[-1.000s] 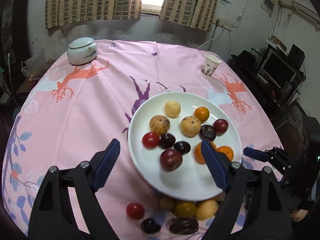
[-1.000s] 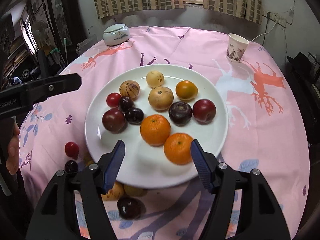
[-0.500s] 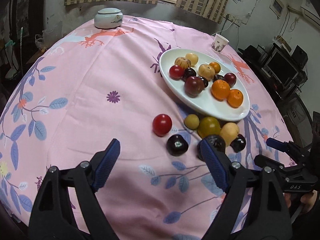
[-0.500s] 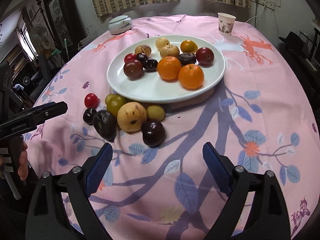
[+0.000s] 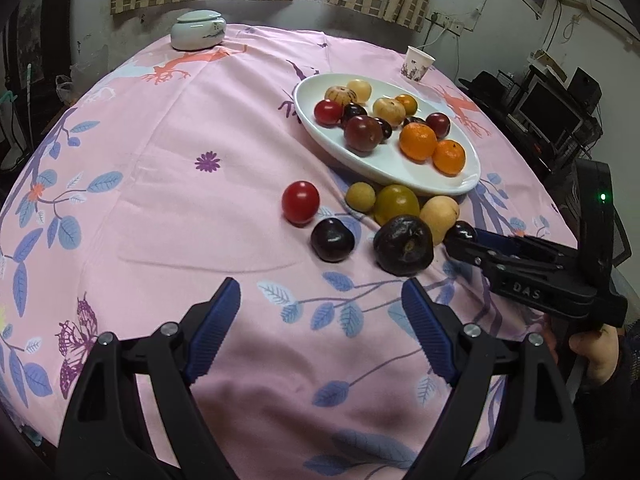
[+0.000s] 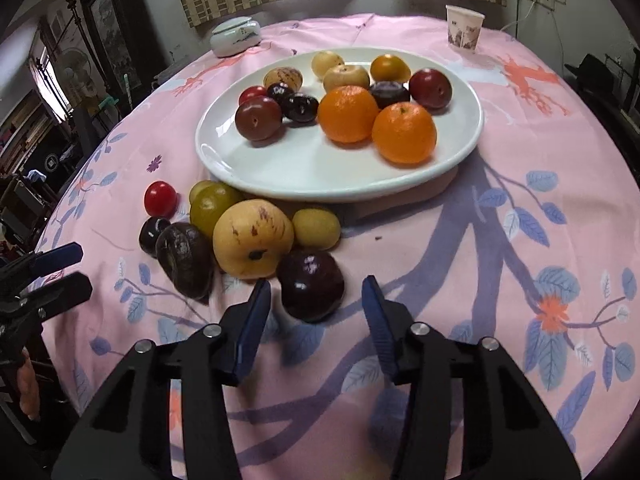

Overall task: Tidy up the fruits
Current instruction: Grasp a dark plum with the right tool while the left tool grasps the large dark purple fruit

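Observation:
A white plate (image 6: pixel 304 168) (image 5: pixel 384 168) holds several fruits, among them two oranges (image 6: pixel 404 132) and dark plums. Loose fruits lie on the cloth in front of it: a red tomato (image 5: pixel 301 202) (image 6: pixel 160 199), a yellow pear-like fruit (image 6: pixel 252 238), a green one (image 6: pixel 212 208), a wrinkled dark one (image 5: pixel 403 245) (image 6: pixel 184 260). My right gripper (image 6: pixel 316 292) is open with its jaws on either side of a dark plum (image 6: pixel 311 285), not touching it. My left gripper (image 5: pixel 320 304) is open and empty, short of the loose fruits.
A round table with a pink patterned cloth (image 5: pixel 180 208). A lidded ceramic jar (image 5: pixel 198 35) stands at the far left, a paper cup (image 6: pixel 464 32) at the far right. The right gripper's body (image 5: pixel 532 276) shows in the left wrist view.
Both grippers pulled back from above the plate and dropped low toward the near fruits. My right gripper has closed in around the dark plum, and its jaws have narrowed.

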